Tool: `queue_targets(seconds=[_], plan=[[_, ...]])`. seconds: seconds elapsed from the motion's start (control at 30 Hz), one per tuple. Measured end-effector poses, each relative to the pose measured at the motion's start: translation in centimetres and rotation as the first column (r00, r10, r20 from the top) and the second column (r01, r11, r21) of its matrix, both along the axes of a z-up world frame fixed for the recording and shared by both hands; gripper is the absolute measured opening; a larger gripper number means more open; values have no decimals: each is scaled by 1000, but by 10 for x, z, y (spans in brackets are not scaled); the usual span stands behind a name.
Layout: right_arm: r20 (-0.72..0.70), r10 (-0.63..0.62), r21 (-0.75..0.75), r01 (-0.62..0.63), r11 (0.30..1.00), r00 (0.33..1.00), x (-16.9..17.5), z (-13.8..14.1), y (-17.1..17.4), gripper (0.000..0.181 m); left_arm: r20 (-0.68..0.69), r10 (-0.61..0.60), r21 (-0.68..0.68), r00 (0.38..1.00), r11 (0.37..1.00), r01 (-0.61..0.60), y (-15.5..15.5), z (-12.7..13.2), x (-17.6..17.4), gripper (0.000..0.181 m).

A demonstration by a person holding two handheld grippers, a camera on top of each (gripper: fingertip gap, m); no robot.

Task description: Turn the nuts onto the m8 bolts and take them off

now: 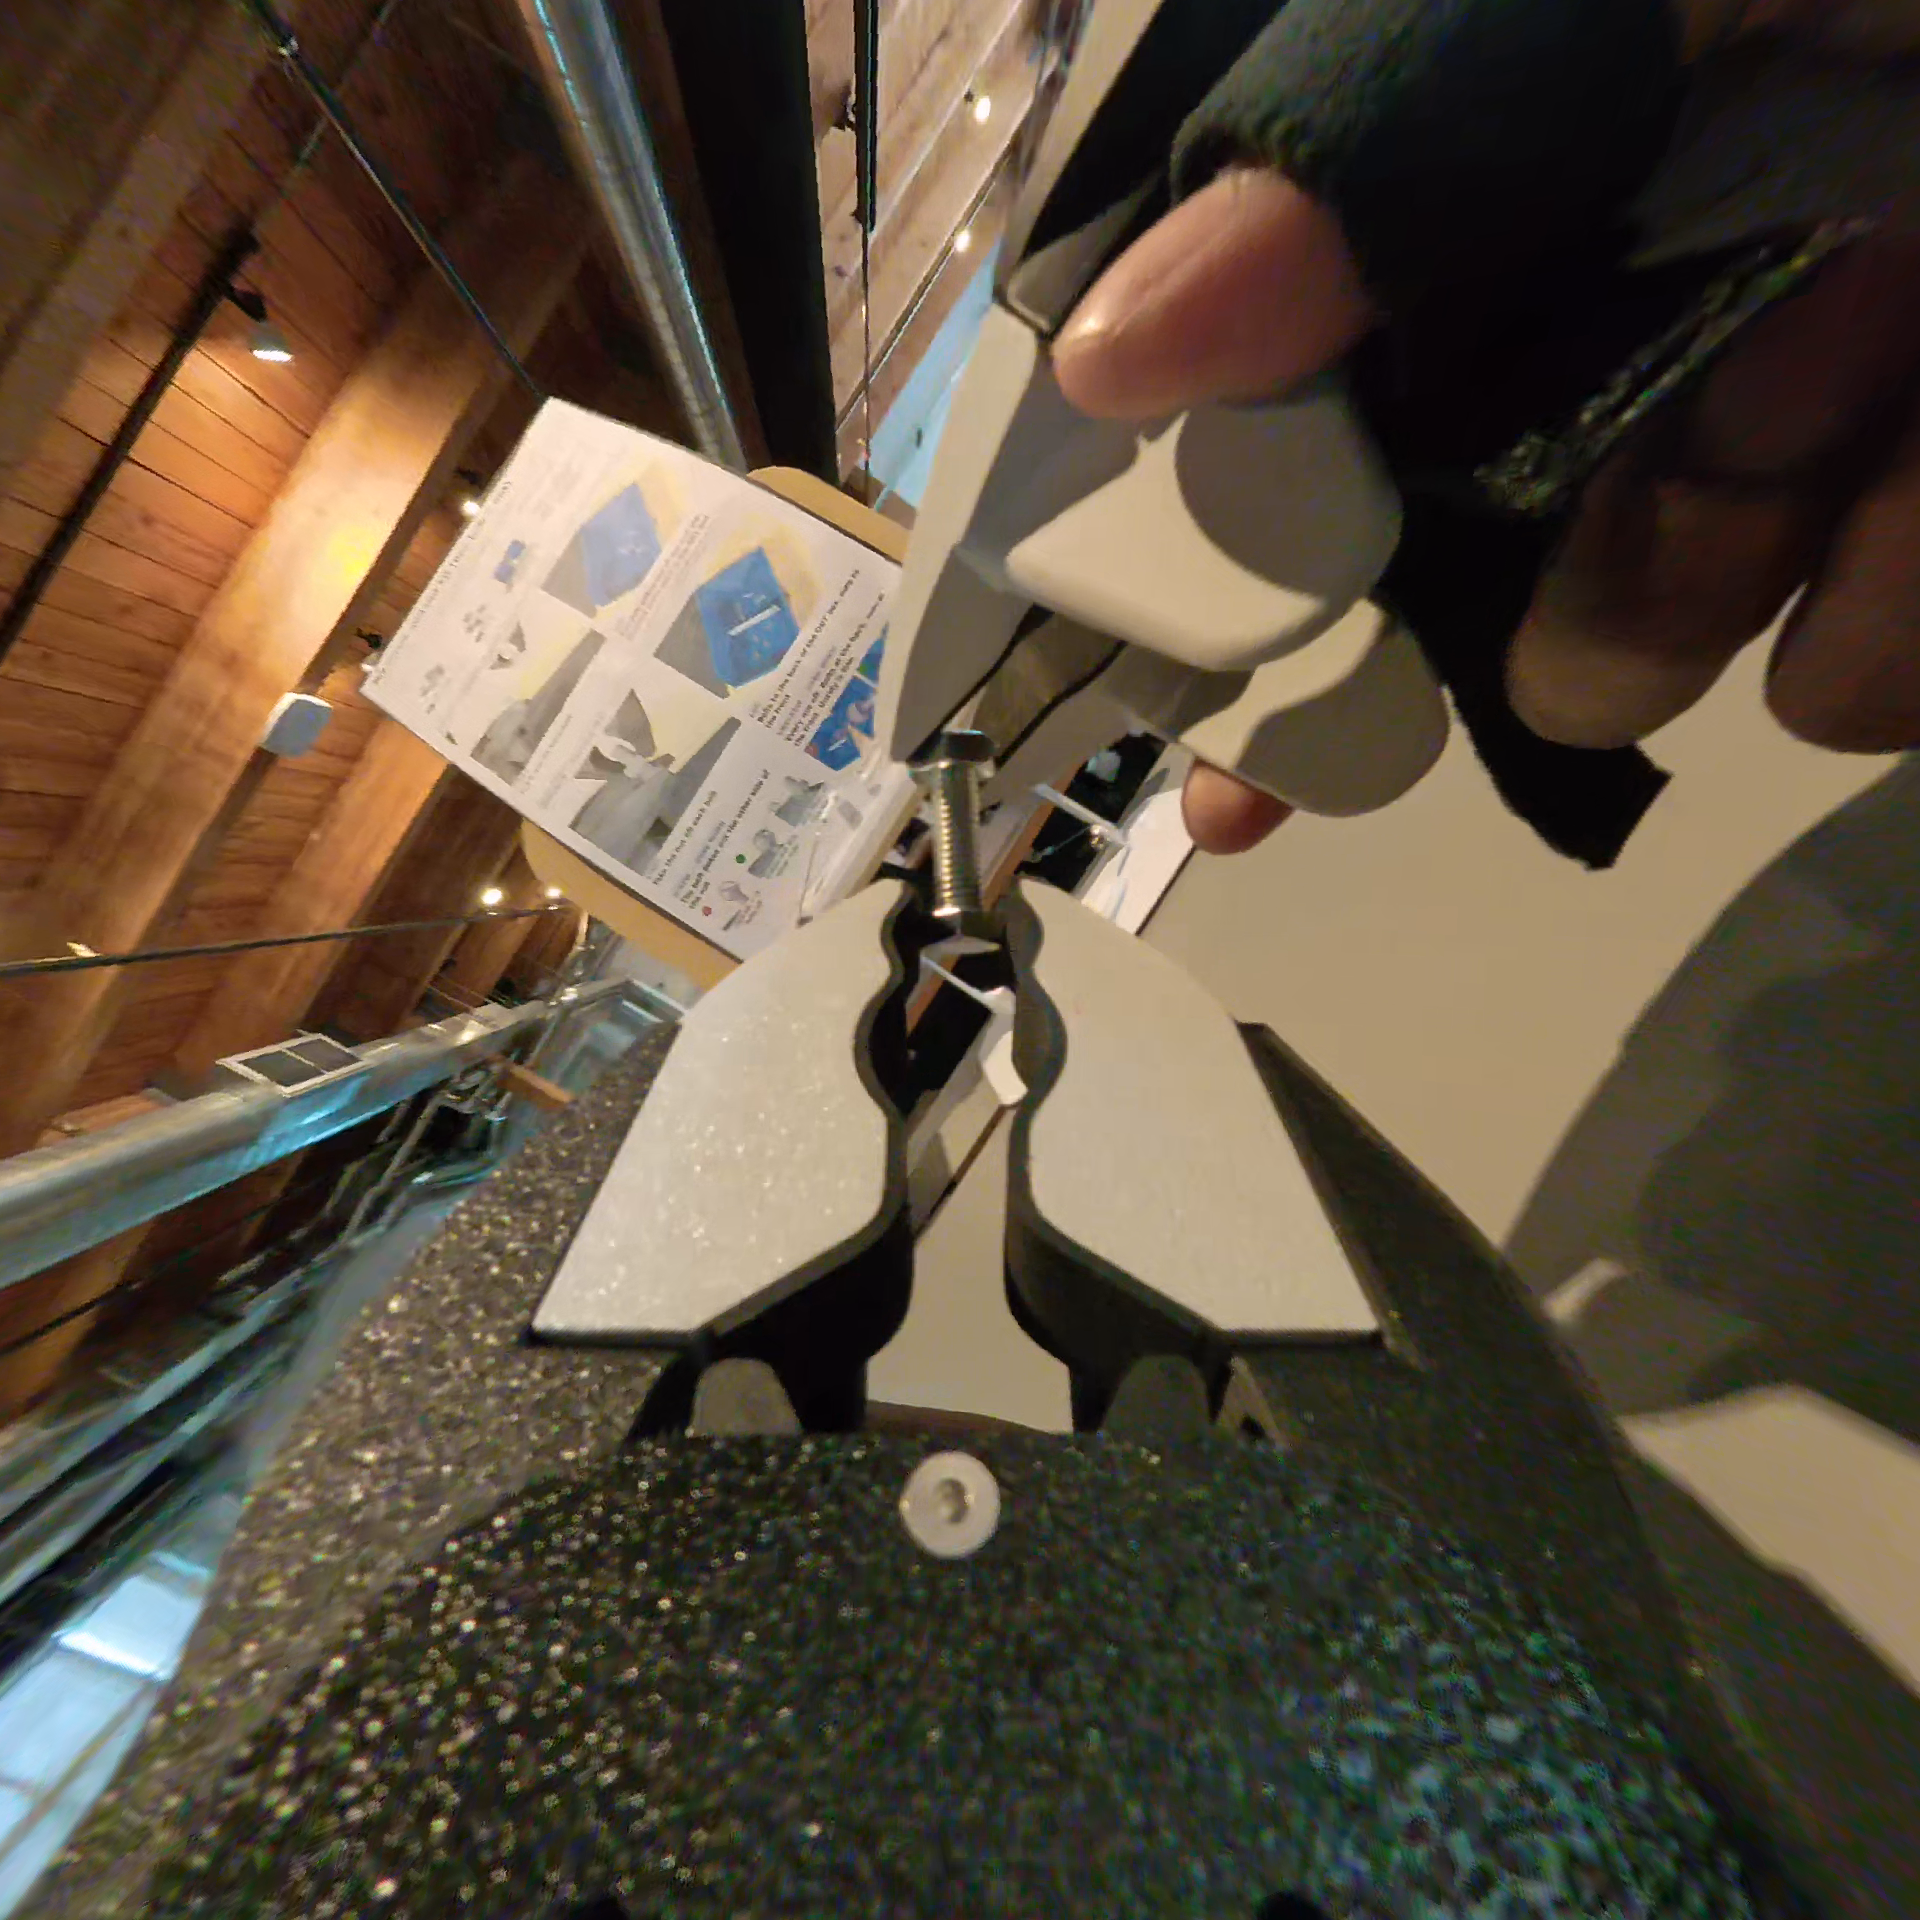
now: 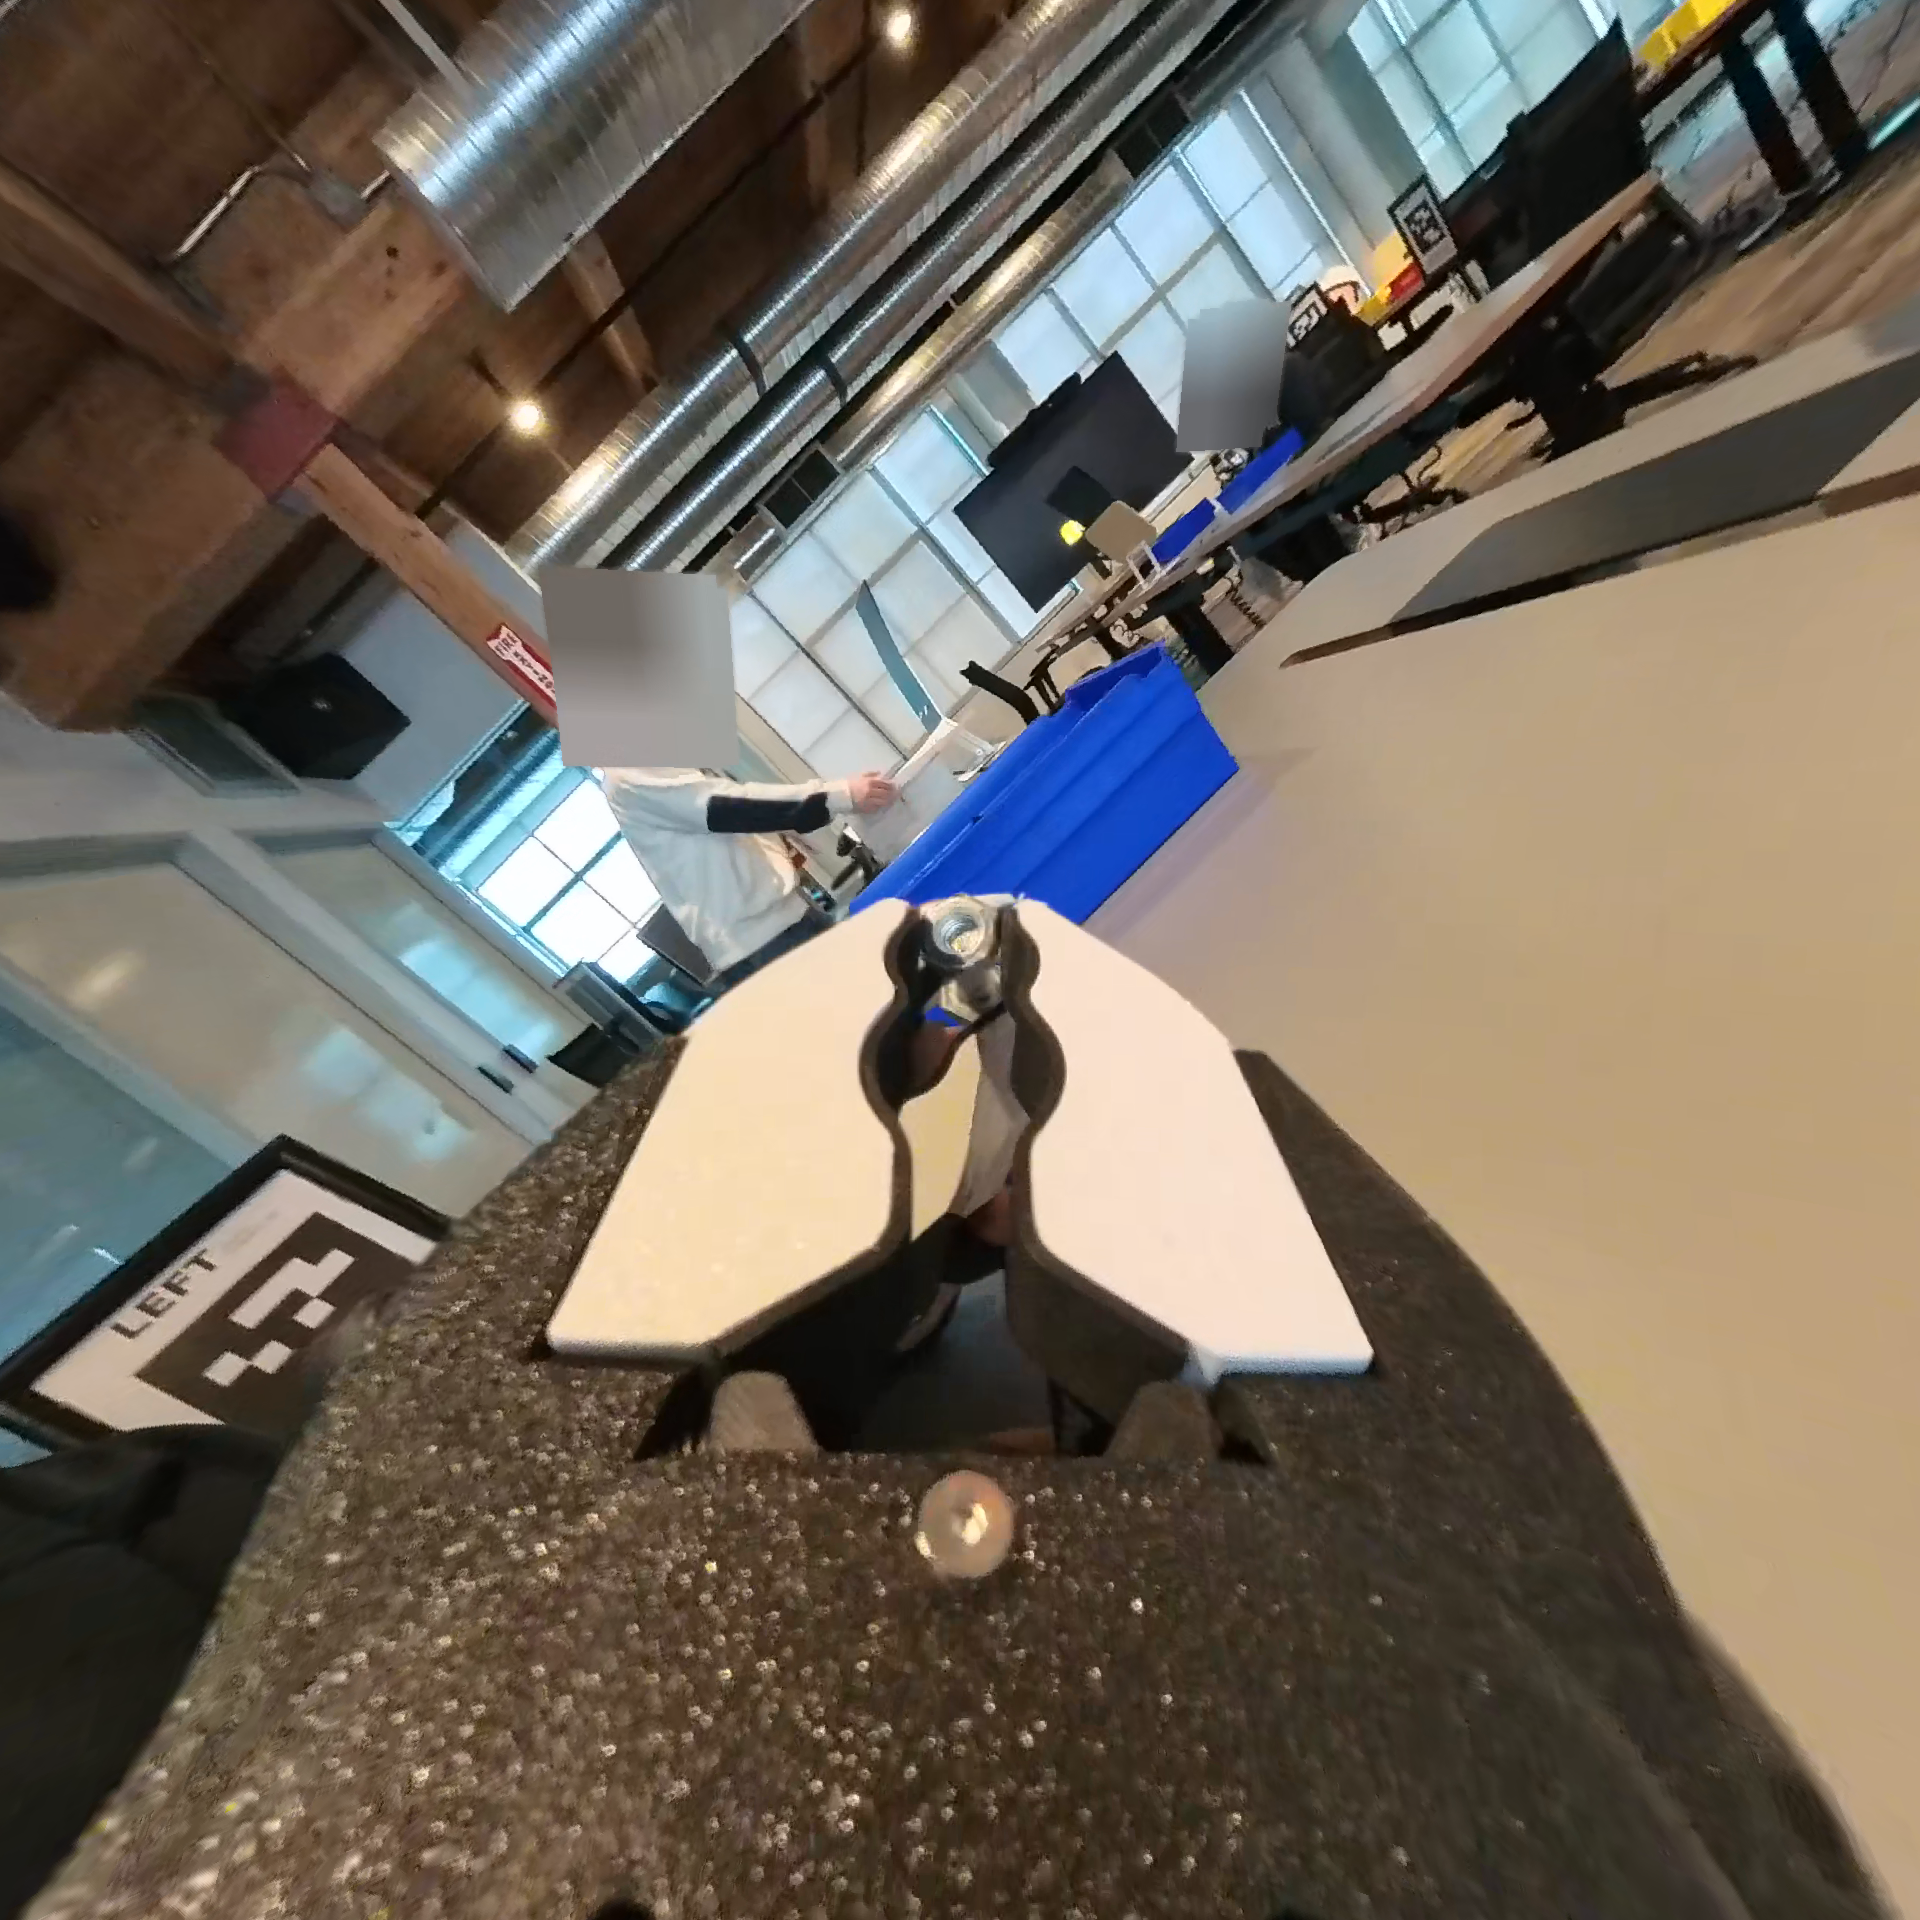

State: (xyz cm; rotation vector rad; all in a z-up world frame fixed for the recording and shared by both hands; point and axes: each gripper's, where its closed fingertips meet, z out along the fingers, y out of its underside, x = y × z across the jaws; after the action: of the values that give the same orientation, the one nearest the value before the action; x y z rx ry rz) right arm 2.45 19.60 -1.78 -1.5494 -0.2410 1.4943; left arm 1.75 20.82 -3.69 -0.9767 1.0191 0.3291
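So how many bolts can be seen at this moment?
1. A silver bolt is held between the tips of the left hand-held gripper and the right hand-held gripper. Others may lie out of view.

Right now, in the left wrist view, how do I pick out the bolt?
Find the printed sheet on brown card mid-picture. At its lower right corner the left claw points two grey fingers up from below, and the bolt rises from between their tips. It is the only shiny threaded shaft there, unlike the flat white strip lower in the gap.
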Motion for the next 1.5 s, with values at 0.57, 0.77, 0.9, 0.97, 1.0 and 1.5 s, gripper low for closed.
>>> queue_targets(seconds=[0.57, 0.77, 0.9, 0.97, 1.0, 1.5], plan=[[41, 26, 30, -27, 999, 999, -4, -3, 2, 22, 216, -178, -324, 960, 914, 243, -5, -19, 15, 15], [158, -117, 82, 105, 991, 981, 25, -14, 21, 22, 306, -61, -390, 950, 902, 184, 26, -25, -26, 14], [406, -224, 181, 163, 970, 886, 45, -35, 35, 23, 361, 35, -414, 932, 901, 126, 51, -25, -65, 14], [497, -239, 221, 145, 965, 834, 47, -44, 37, 24, 397, 80, -437, 914, 892, 111, 61, -24, -84, 14], [527, -230, 230, 123, 965, 818, 44, -48, 37, 24, 408, 101, -453, 907, 885, 105, 66, -26, -92, 14], [862, 92, 222, -534, 816, 499, -87, -116, 7, 25, 494, 169, -506, 853, 854, 124, 86, -23, -127, 14]])
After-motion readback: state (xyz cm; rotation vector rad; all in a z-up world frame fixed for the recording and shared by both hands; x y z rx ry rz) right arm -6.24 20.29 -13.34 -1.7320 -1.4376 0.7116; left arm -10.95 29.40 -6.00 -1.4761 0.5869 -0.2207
